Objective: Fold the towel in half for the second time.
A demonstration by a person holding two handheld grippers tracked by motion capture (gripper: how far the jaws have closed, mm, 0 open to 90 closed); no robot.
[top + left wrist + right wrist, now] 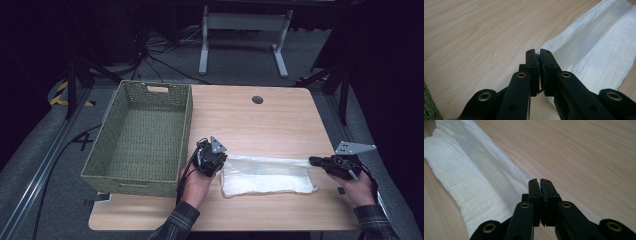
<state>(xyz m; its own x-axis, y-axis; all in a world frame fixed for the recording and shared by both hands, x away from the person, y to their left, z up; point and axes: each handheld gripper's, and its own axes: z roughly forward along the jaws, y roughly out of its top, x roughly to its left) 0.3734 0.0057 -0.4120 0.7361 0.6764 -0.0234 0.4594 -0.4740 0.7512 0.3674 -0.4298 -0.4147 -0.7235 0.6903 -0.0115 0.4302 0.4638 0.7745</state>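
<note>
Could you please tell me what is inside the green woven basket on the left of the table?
The basket appears empty: the high view shows just its bare woven floor and inner walls. The strip of floor right behind its near wall is hidden, so a small flat item there cannot be ruled out.

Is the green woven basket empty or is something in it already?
Empty: the high view shows the basket with only its bare woven floor; the white cloth lies on the table beside it.

Dark room, grey floor (pixel 240 60), cables (pixel 165 55)
</note>
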